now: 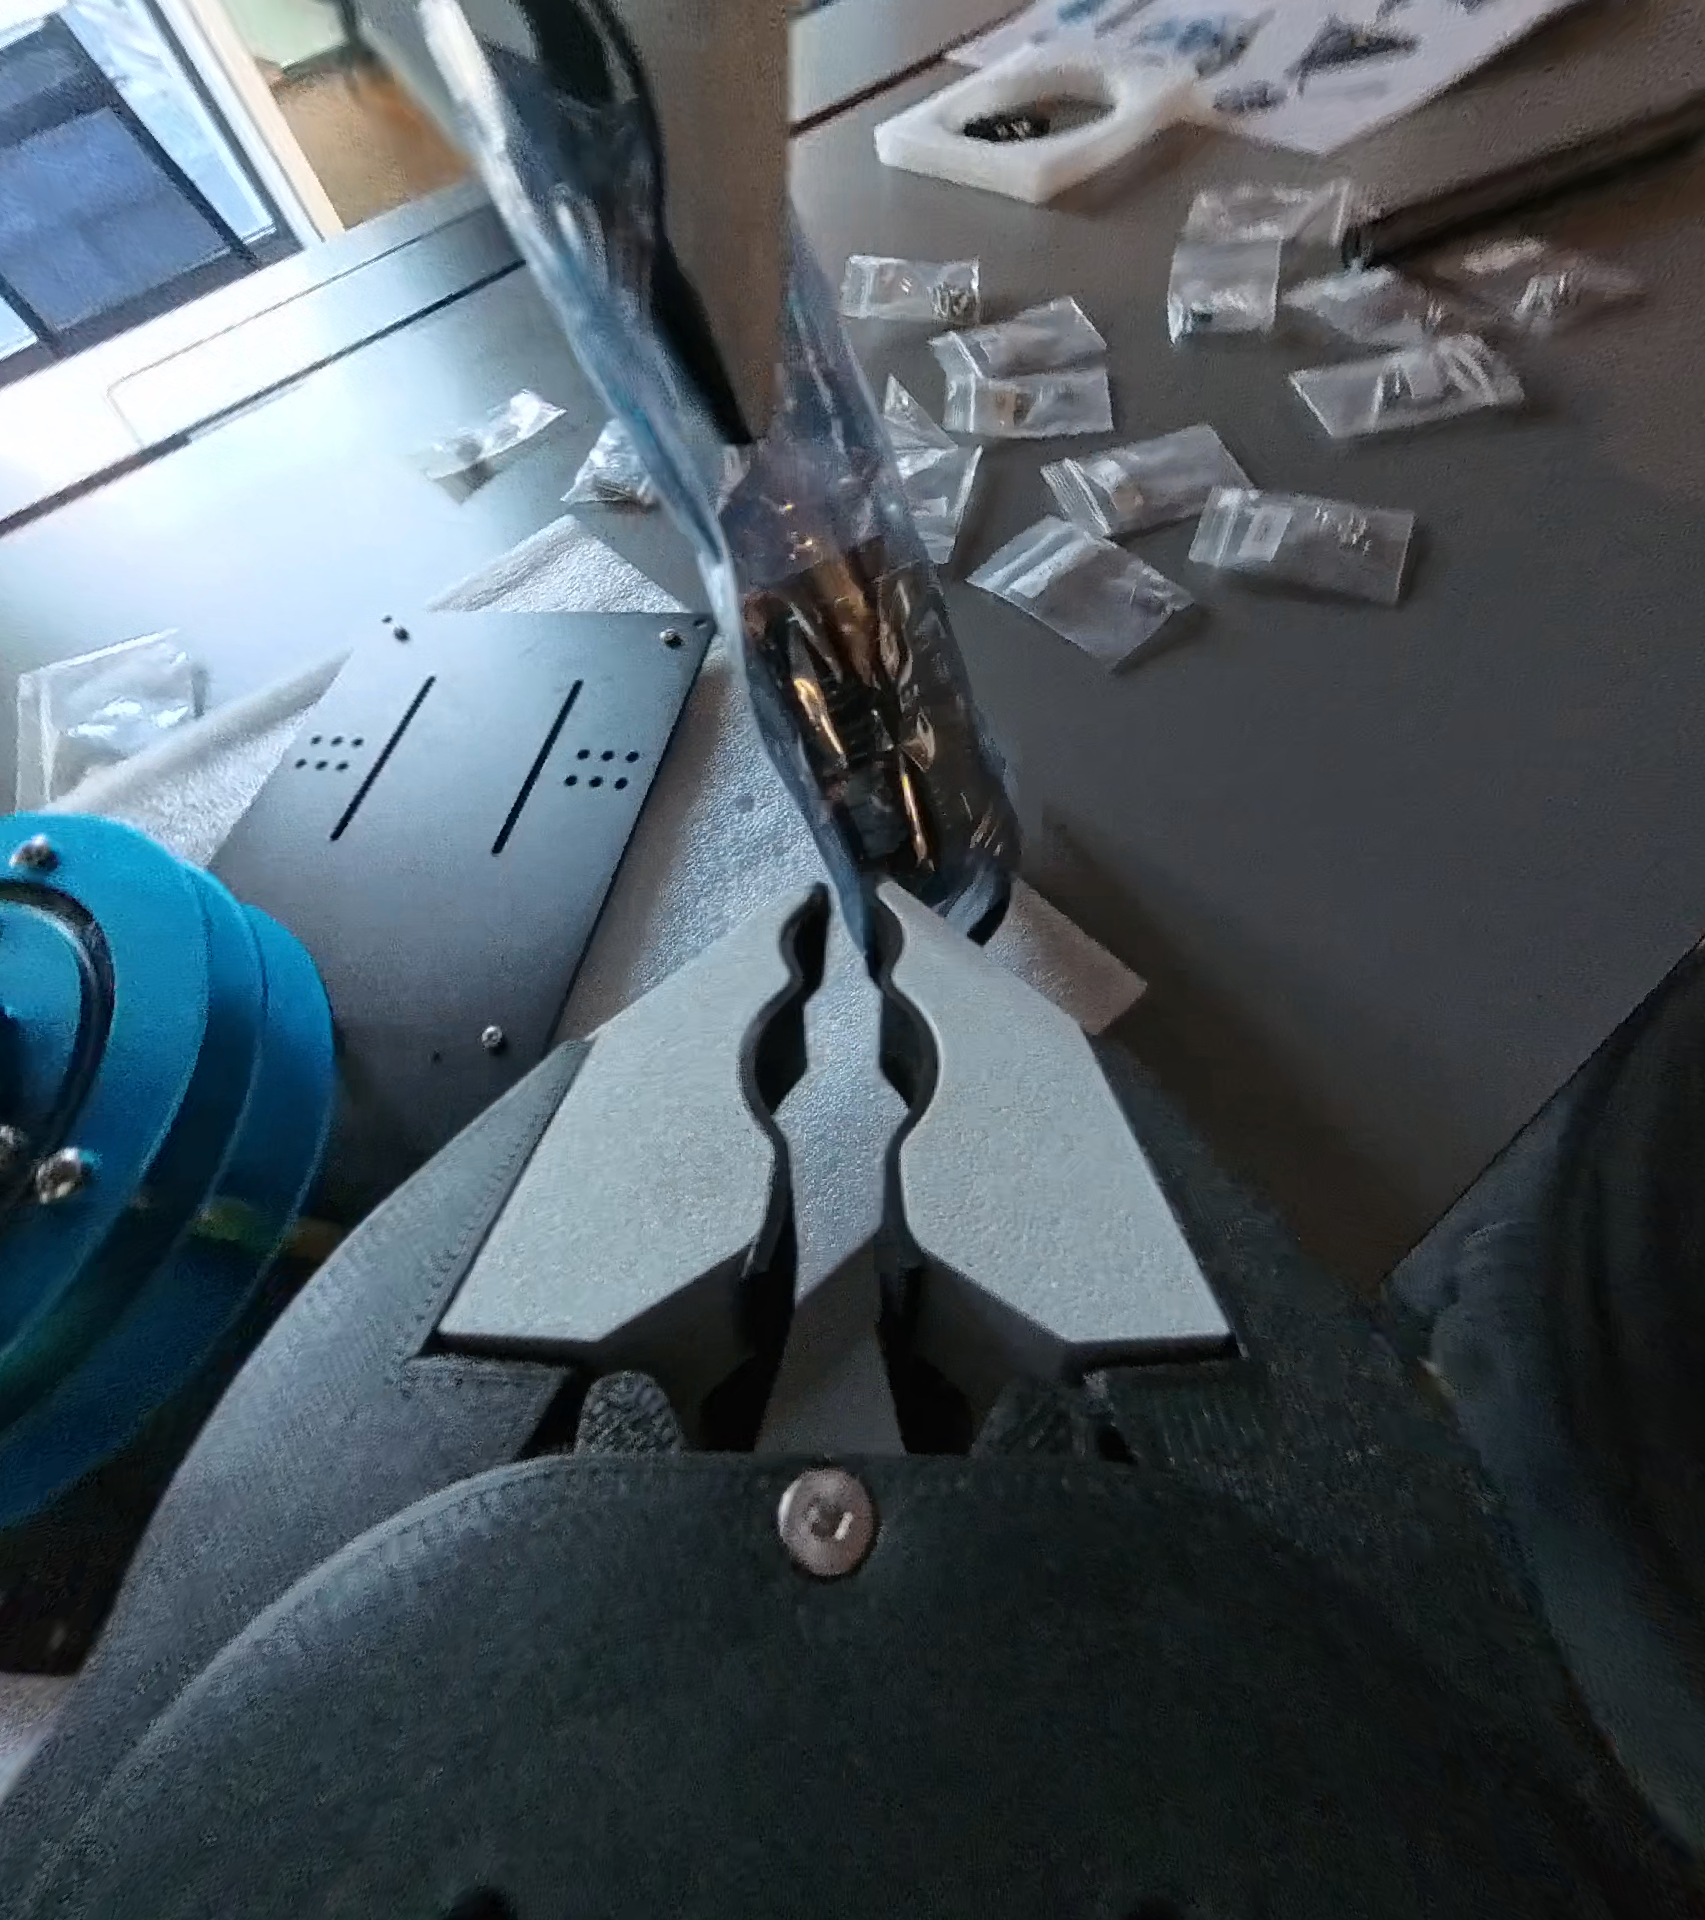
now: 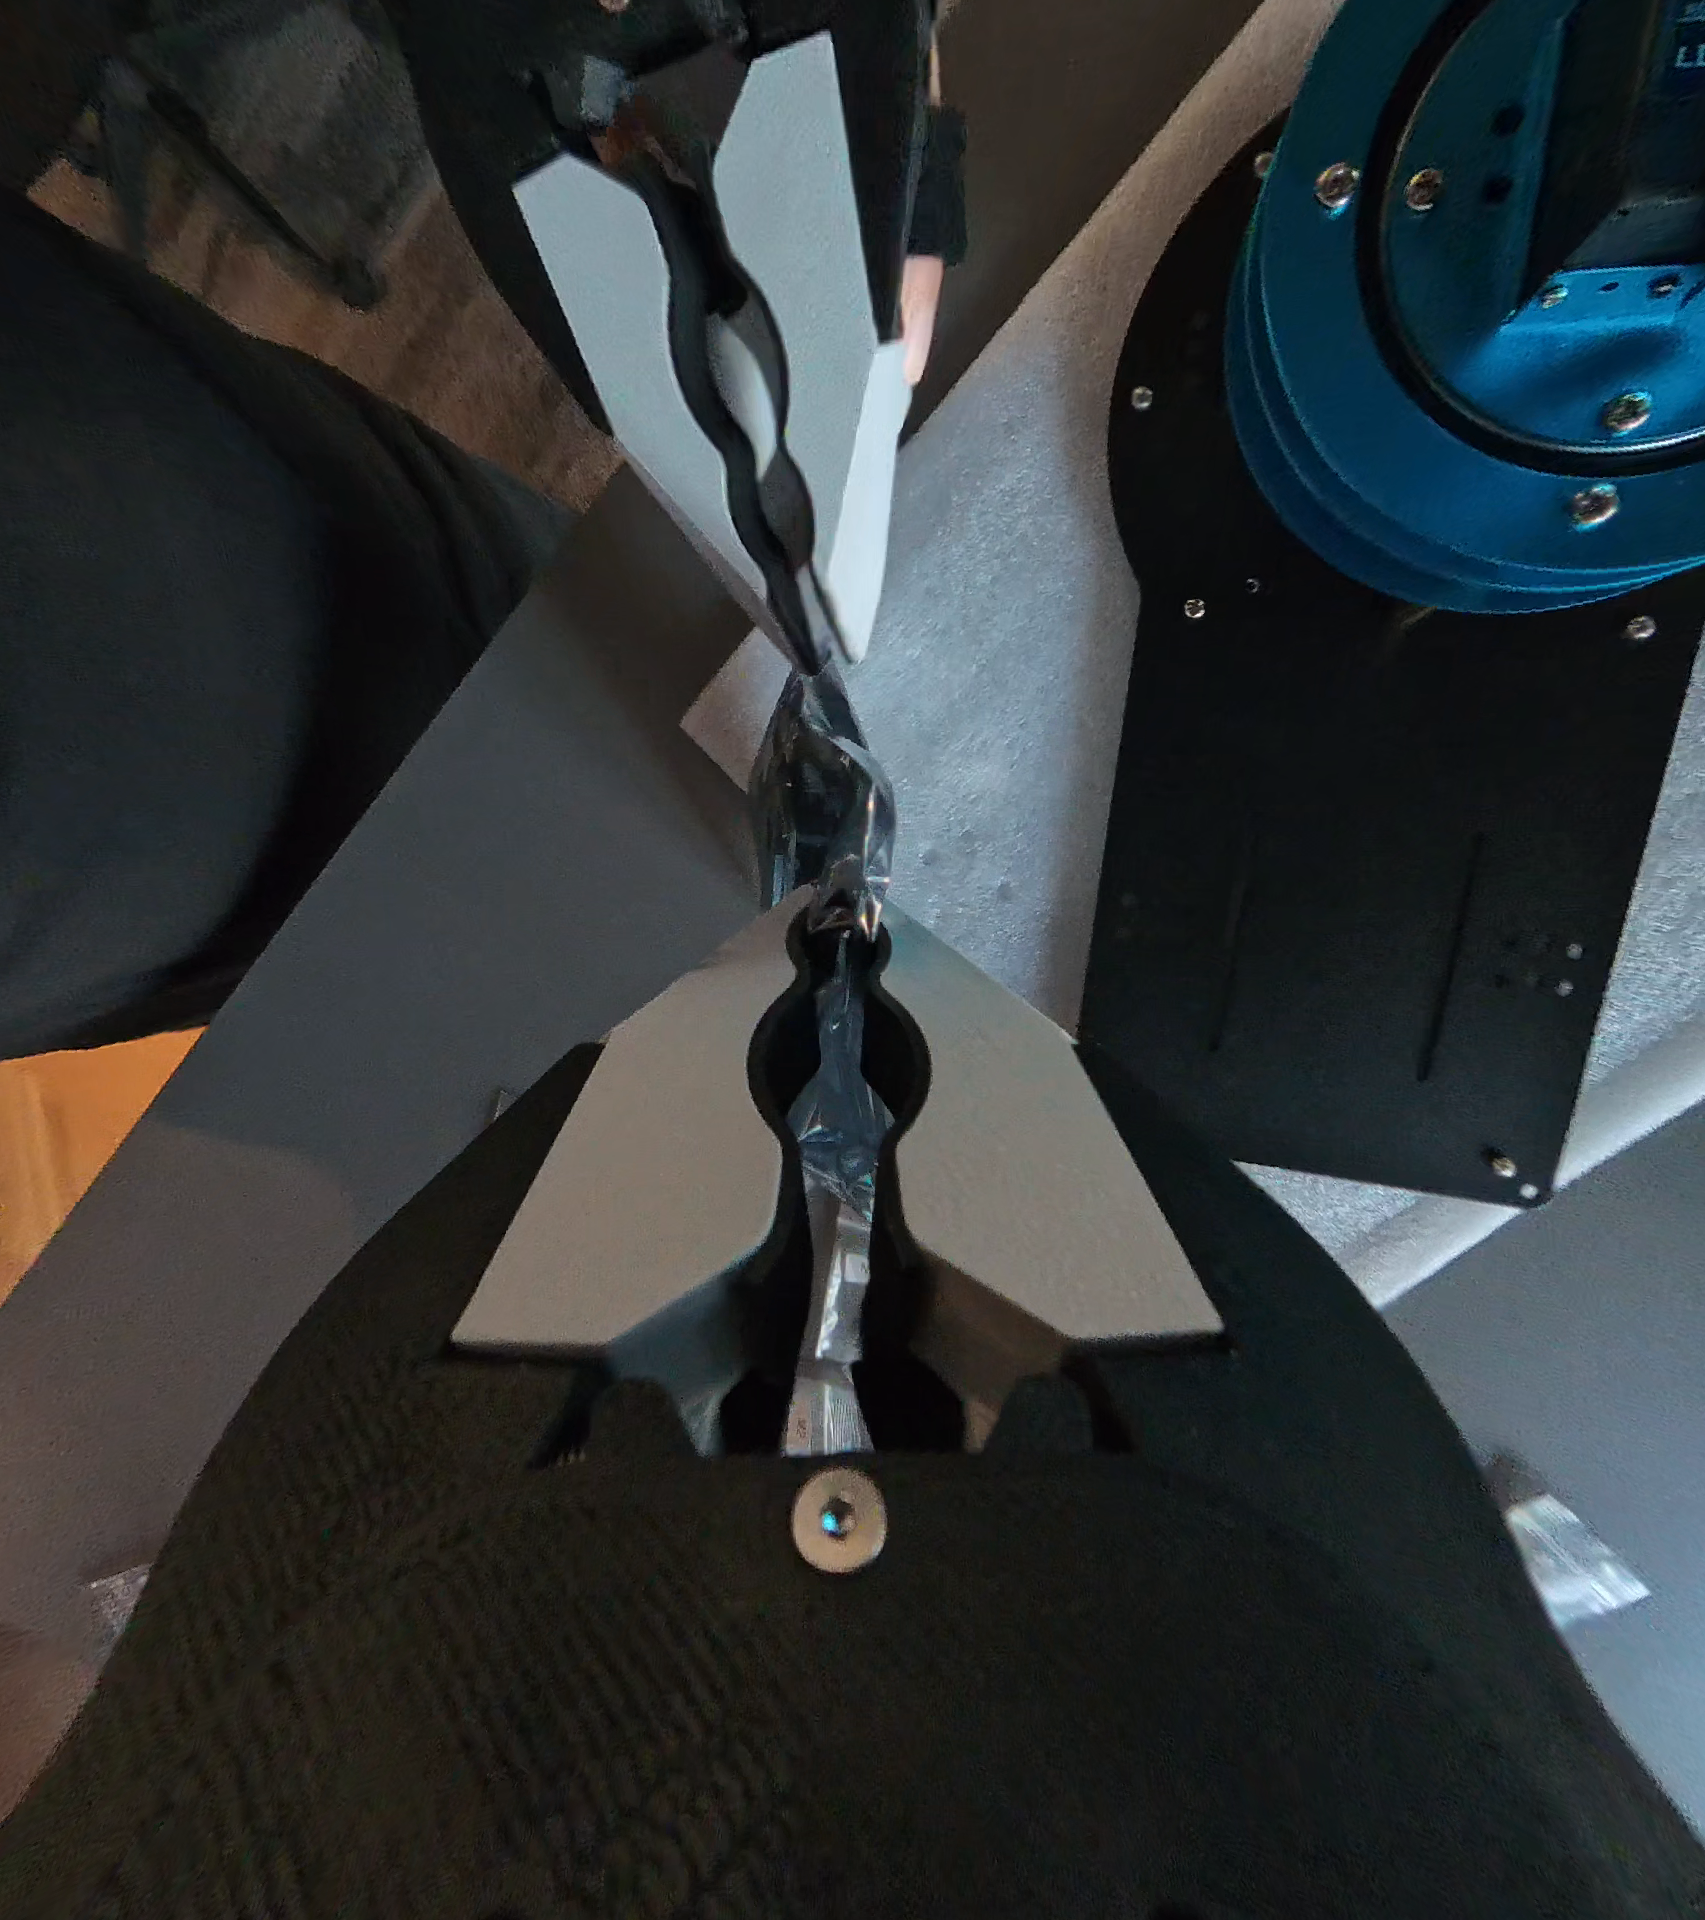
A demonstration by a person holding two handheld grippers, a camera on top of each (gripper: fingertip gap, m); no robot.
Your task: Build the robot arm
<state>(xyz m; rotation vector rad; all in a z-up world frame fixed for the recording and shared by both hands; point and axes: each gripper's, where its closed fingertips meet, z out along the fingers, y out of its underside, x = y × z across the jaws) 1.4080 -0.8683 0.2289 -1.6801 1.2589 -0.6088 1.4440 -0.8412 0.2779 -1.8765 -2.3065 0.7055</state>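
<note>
A: Left wrist view, item one?

B: Left gripper (image 1: 853,914), fingers nearly together, pinching the lower end of a clear plastic bag (image 1: 858,675) of dark parts.

A: Its lie?

B: Long axis stretched straight between both grippers, above the tabletop (image 1: 1347,831).

A: Right wrist view?

B: Right gripper (image 2: 840,935), fingers clamped on the bag's other end. Blue ring assembly (image 2: 1513,343) on black plate (image 2: 1347,883) beside.

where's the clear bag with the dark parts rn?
Clear bag is off the table, stretched between the right gripper and left gripper, beside the black plate.
</note>
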